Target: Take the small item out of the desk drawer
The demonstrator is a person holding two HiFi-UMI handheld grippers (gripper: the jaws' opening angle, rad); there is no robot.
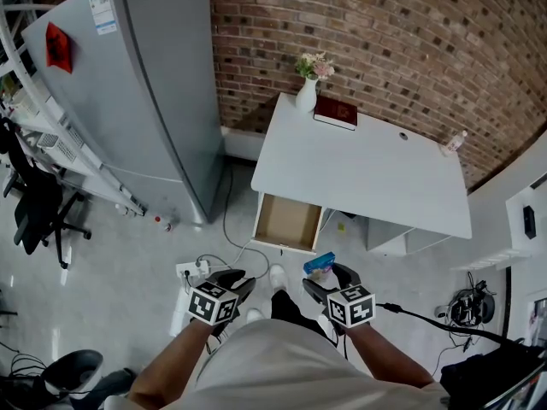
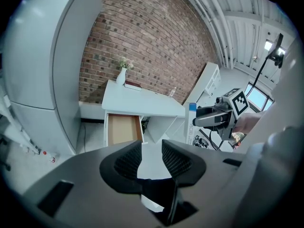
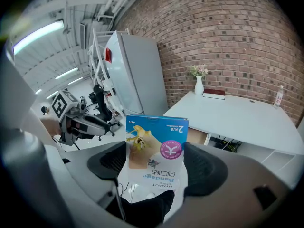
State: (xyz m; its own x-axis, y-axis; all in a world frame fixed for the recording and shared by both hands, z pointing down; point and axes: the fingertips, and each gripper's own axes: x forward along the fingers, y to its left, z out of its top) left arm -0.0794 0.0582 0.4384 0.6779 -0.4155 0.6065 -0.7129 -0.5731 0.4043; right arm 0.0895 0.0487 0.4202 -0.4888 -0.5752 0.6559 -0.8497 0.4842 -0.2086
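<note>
My right tongs pinched the small blue-and-white cardboard bandage box across its two side edges, low on the pack, at the centre of the right gripper view. It was out of the open, brown-lined drawer, which sat just left of centre in the head view, under the white table. I judged the box light, thin-walled and glossy enough to slip. A hard squeeze would likely dent it, so a mild grip on the edges suited it. My left tongs stood spread, holding nothing.
</note>
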